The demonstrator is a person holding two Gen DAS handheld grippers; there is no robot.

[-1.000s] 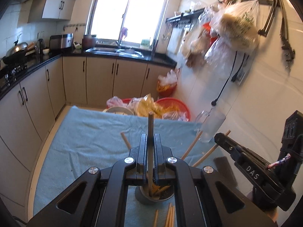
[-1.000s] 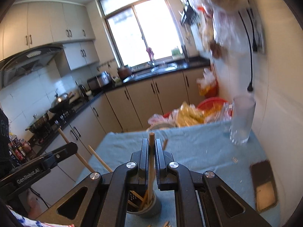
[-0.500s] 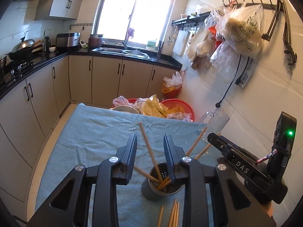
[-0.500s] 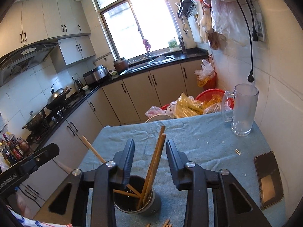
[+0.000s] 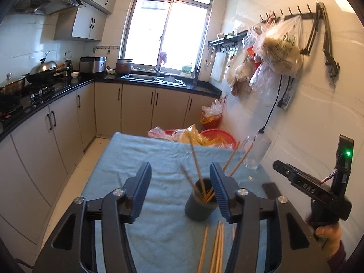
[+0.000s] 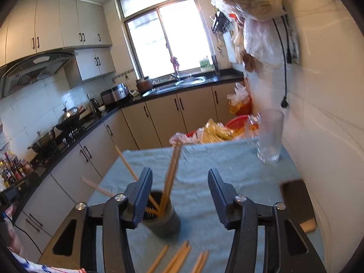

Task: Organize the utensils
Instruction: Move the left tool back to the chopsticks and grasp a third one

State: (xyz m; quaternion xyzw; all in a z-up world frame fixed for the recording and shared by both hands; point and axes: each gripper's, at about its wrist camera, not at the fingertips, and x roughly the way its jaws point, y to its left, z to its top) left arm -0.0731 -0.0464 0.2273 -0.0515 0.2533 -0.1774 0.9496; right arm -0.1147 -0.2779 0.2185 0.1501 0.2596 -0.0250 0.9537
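A dark grey utensil cup (image 5: pixel 198 207) stands on the blue cloth and holds several wooden chopsticks (image 5: pixel 196 166) that lean outward. It also shows in the right wrist view (image 6: pixel 164 223) with its chopsticks (image 6: pixel 170 177). More loose chopsticks (image 5: pixel 216 245) lie on the cloth in front of the cup, and they also show in the right wrist view (image 6: pixel 179 257). My left gripper (image 5: pixel 180 188) is open and empty, raised behind the cup. My right gripper (image 6: pixel 179 193) is open and empty, to the cup's right. The right gripper's body (image 5: pixel 314 191) shows in the left wrist view.
A glass mug (image 6: pixel 269 136) stands at the far right of the table (image 5: pixel 141 159) by the tiled wall. A dark phone (image 6: pixel 297 200) lies at the right edge. Red baskets with bags (image 5: pixel 200 136) sit beyond the table. Cabinets line the left side.
Both grippers were shut on a chopstick over the cup one second ago. They opened, the chopsticks dropped into the cup, and both grippers pulled up and back.
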